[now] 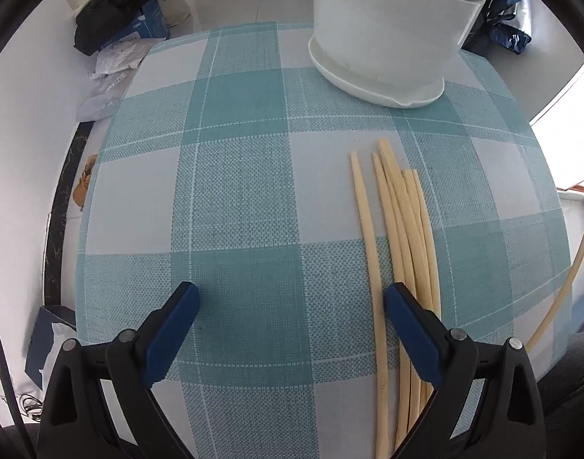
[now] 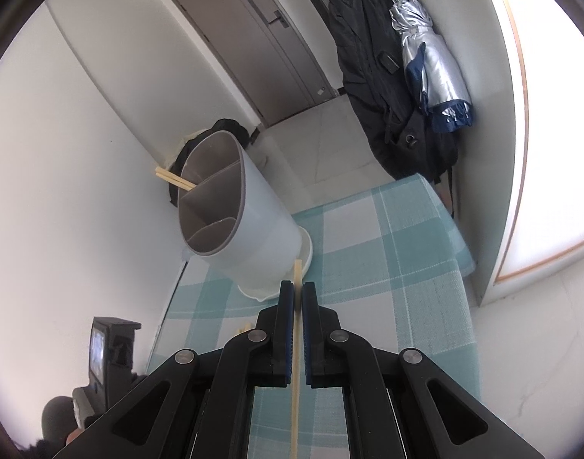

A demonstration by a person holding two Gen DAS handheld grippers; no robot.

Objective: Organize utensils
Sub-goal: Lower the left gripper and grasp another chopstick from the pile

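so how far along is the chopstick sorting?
Done: two pale wooden chopsticks already stand in a compartment of the white divided utensil holder. In hand: the right hand-held gripper is shut on one pale chopstick, short of the holder. Left: about six loose chopsticks lie on the teal checked tablecloth; the left hand-held gripper is open above them.
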